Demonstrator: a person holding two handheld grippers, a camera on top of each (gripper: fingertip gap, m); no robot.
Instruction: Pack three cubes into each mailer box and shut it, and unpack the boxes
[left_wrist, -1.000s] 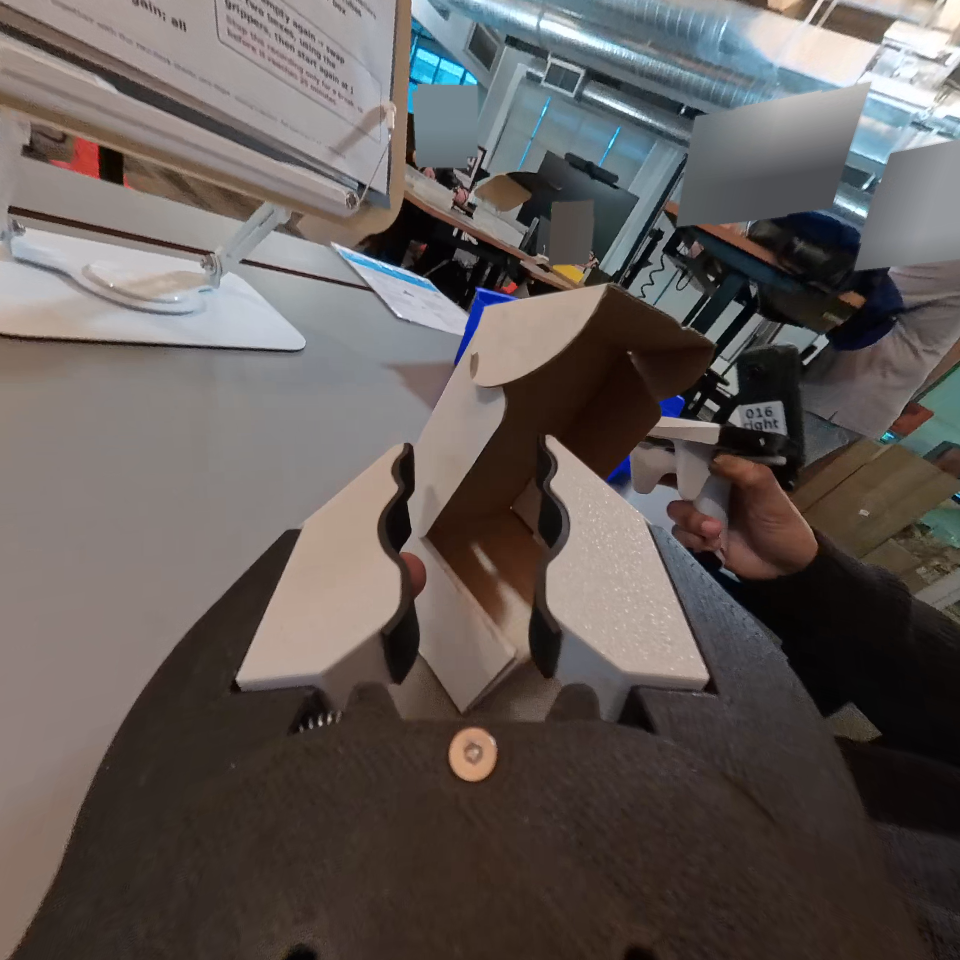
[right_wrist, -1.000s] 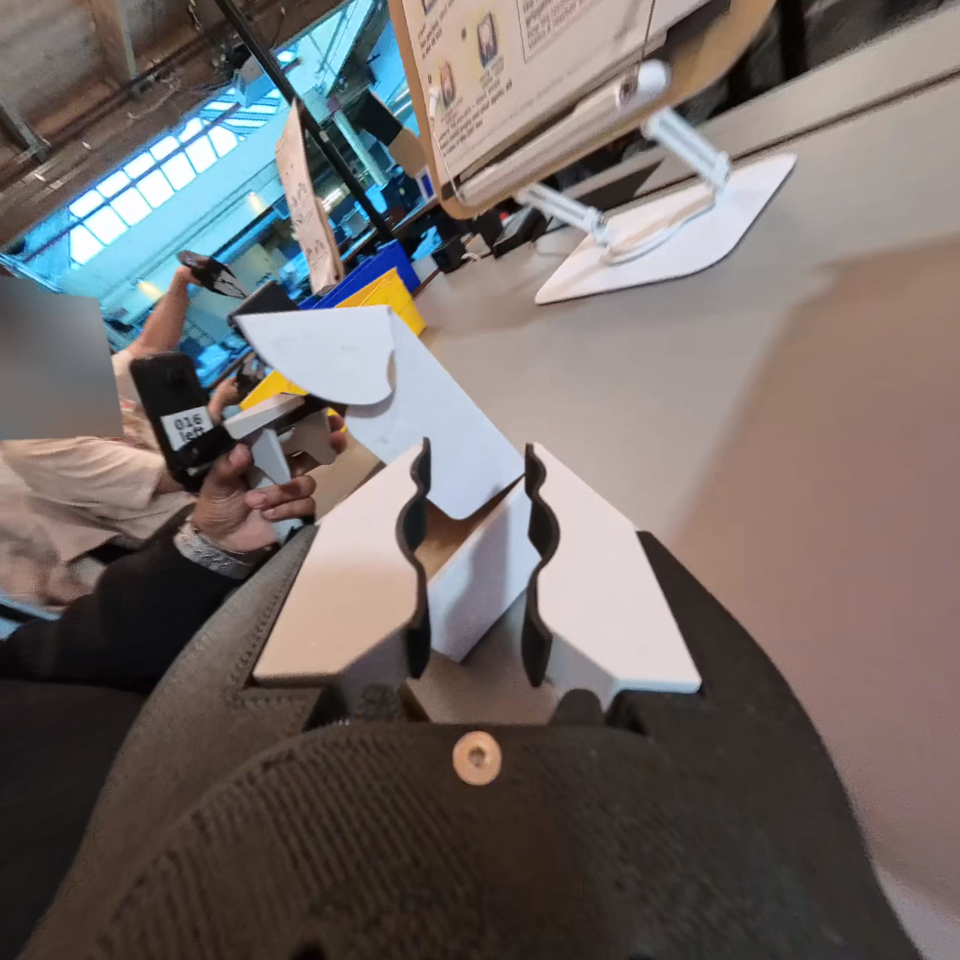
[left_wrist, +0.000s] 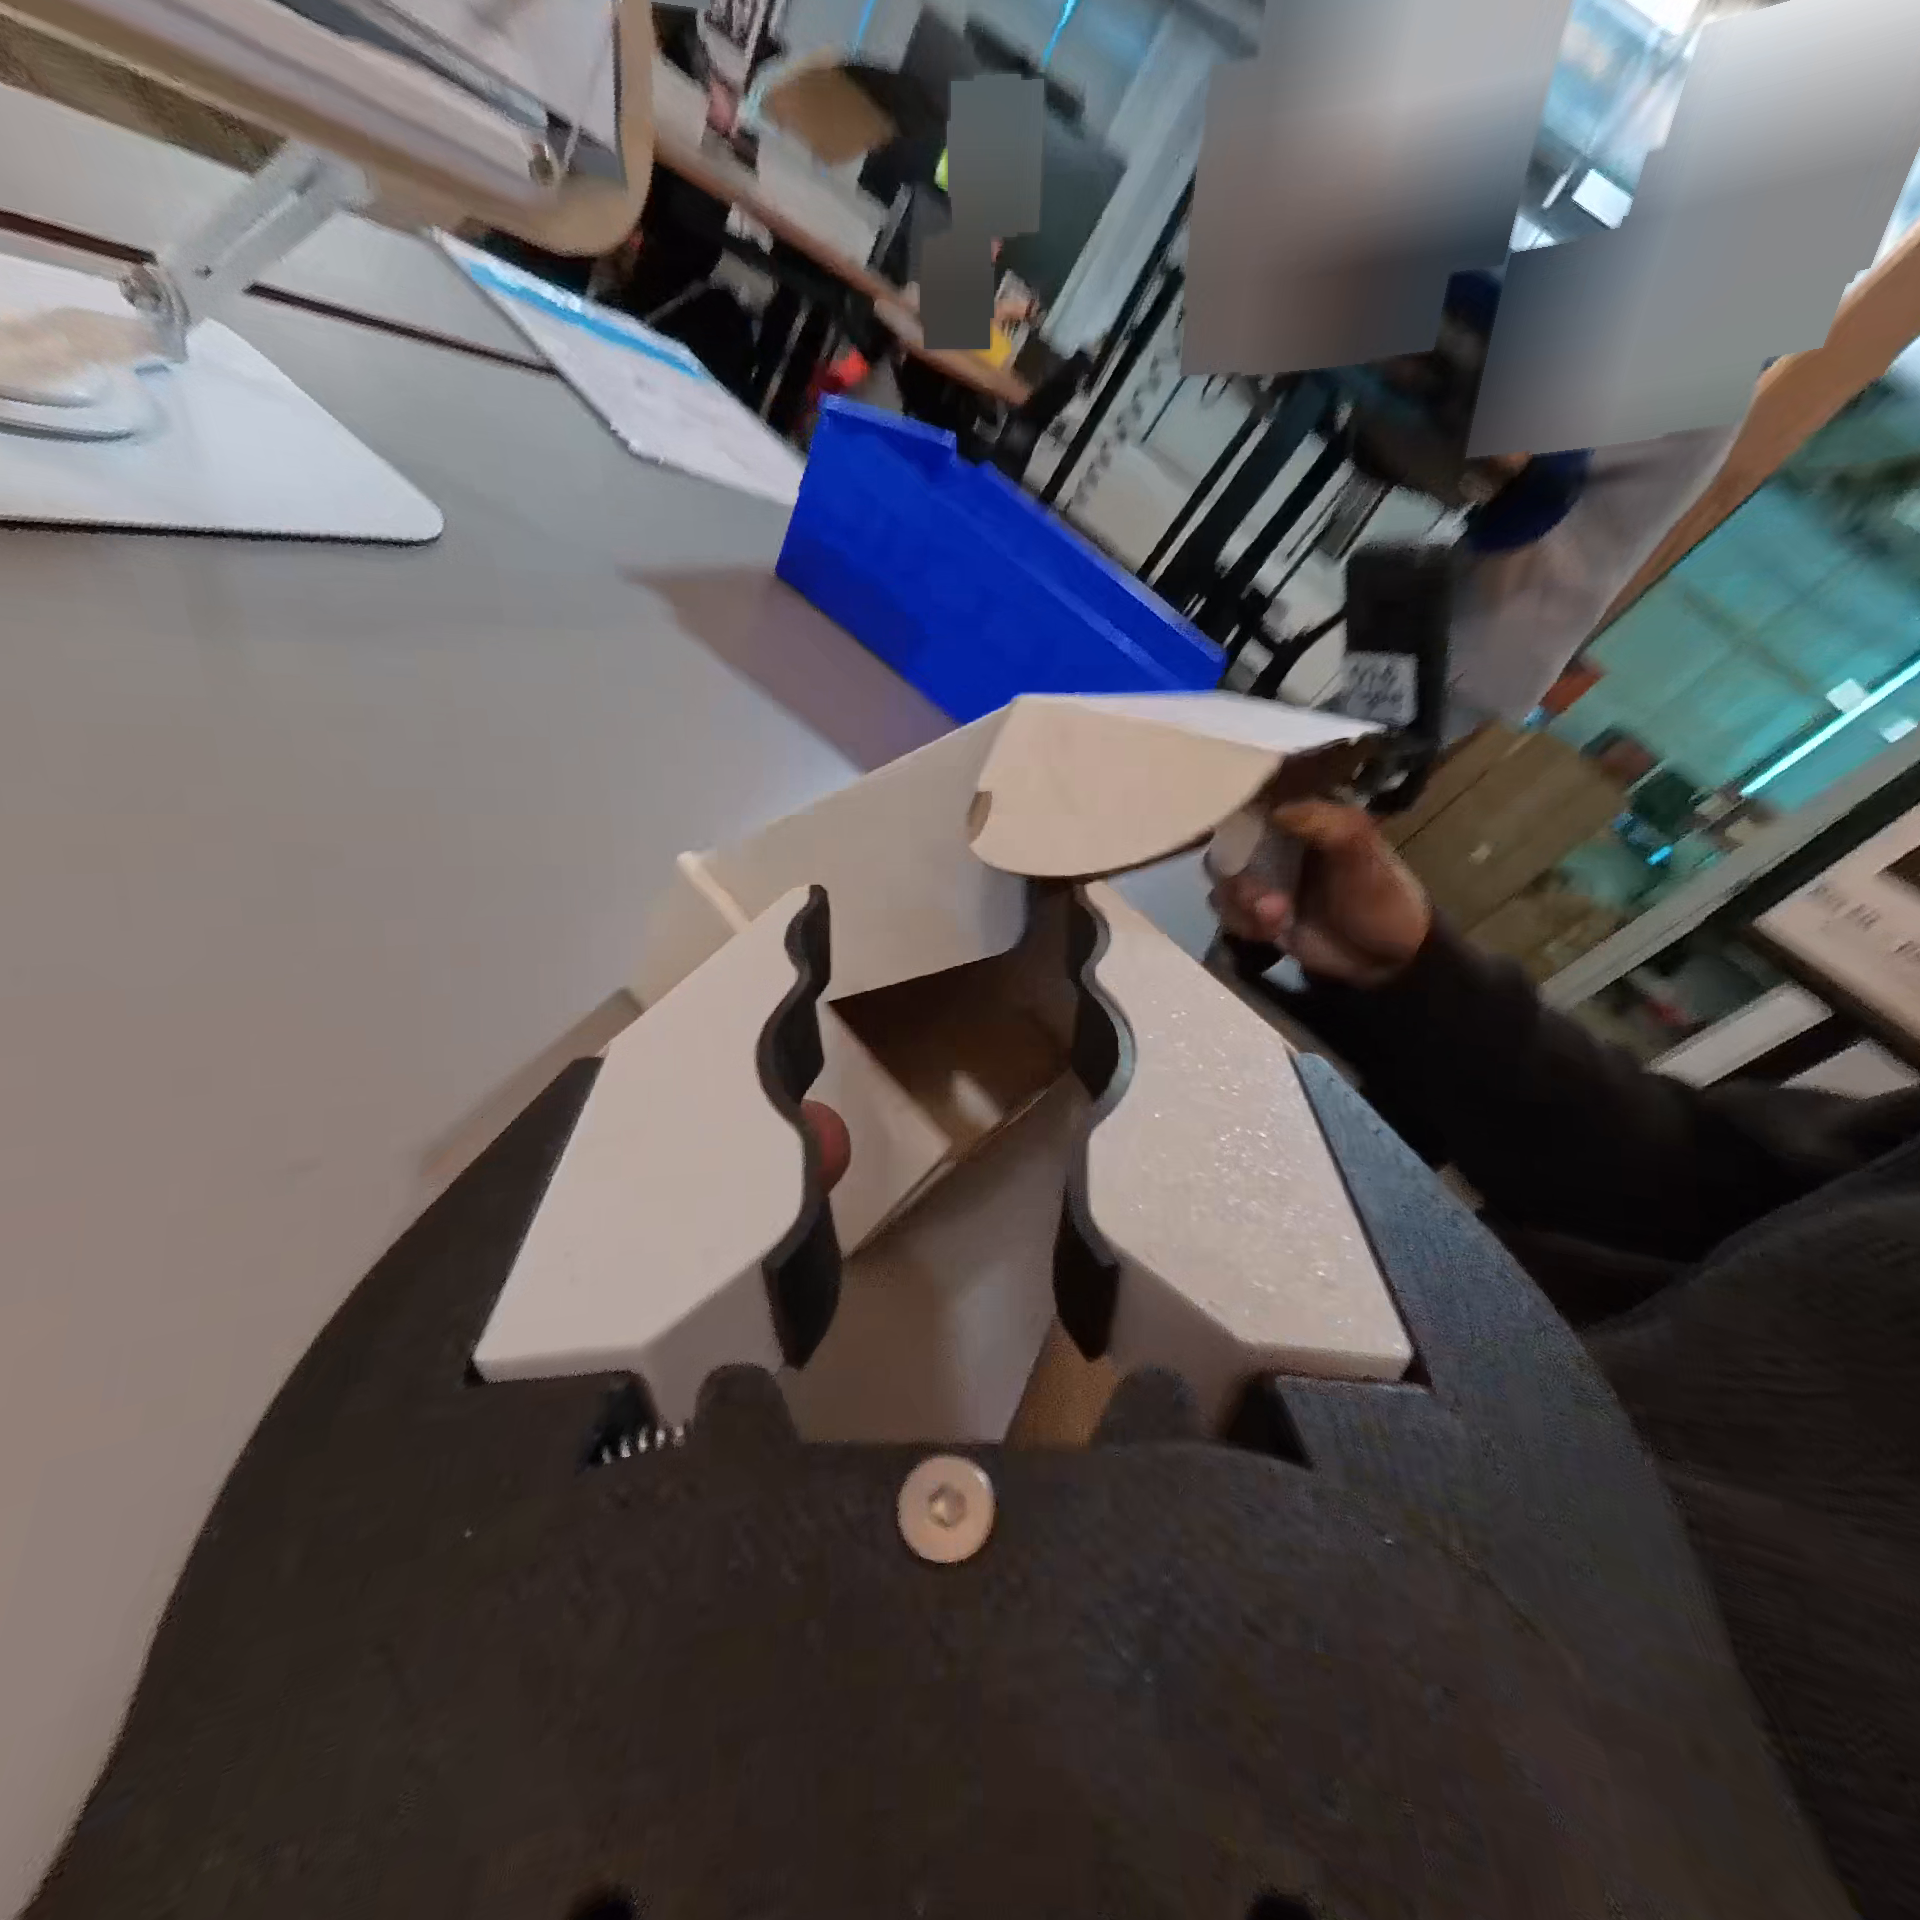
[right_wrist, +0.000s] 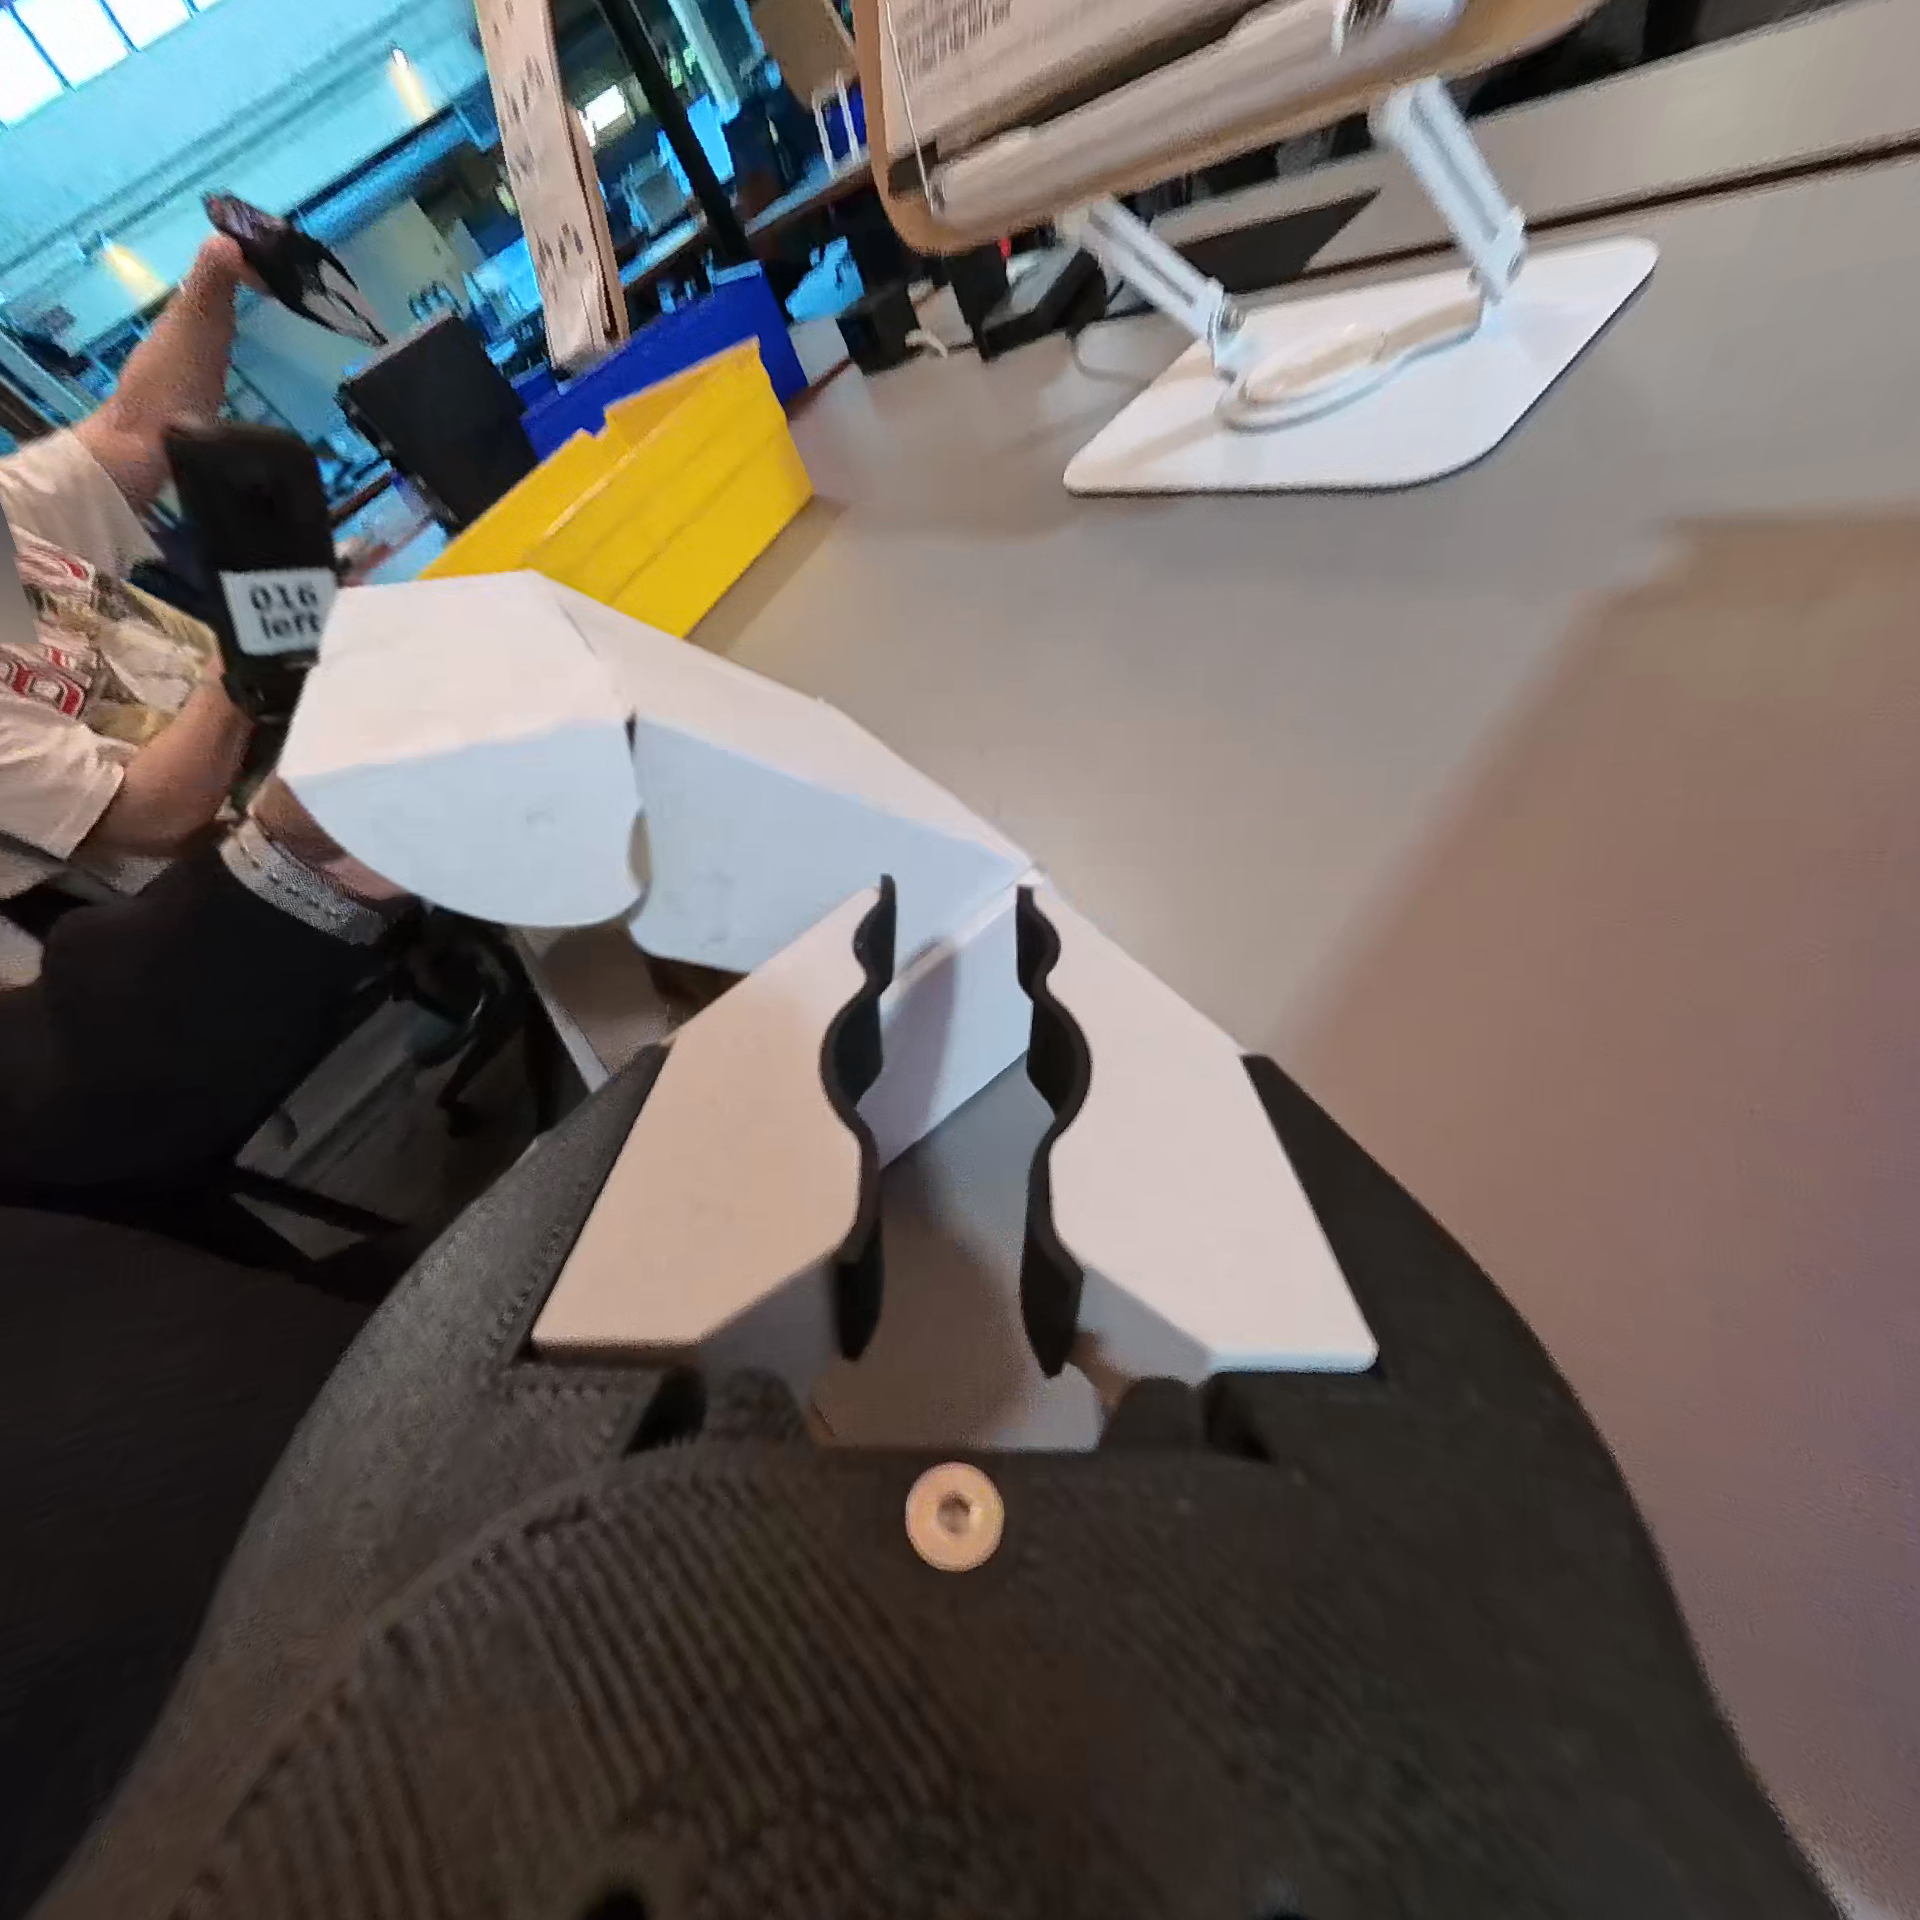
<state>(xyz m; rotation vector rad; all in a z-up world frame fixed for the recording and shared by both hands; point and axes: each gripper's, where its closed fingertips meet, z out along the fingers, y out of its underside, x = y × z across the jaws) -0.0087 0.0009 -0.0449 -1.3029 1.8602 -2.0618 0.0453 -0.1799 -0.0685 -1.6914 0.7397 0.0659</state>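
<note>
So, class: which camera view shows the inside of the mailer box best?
The left wrist view: it looks under the raised lid into the brown interior of the mailer box, between the left gripper fingers. The right wrist view shows only its white outside, beyond the right gripper.

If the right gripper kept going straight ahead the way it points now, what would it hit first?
Probably the white mailer box: its near corner already sits between the right gripper's fingers, with the half-closed lid just beyond. Depth is unclear.
</note>
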